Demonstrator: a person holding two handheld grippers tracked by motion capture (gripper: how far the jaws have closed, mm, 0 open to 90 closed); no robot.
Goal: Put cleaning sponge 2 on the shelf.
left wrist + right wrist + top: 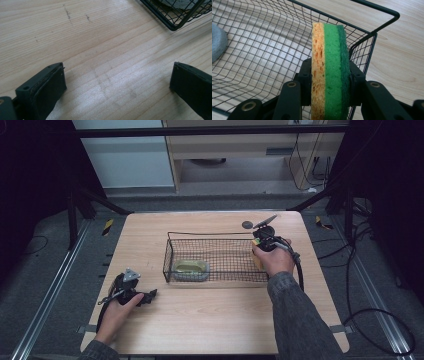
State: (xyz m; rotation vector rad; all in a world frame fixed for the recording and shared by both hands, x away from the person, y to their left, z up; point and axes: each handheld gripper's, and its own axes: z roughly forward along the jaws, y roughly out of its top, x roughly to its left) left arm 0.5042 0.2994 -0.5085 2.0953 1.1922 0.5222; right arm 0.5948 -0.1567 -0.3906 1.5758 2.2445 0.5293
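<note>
Green-and-yellow sponge (329,70) in right hand-held gripper (329,85)

Left gripper (145,297): black body, grey three-cornered plate on top, black cable trailing from it. Its two jaws are flat black blocks with dark pads — a small round hole marks the nearer block. Right gripper (329,82): black linkage arms, brass-coloured pivot screws, thick black cable looped behind. Both forearms wear dark grey sleeves (295,320).
</note>
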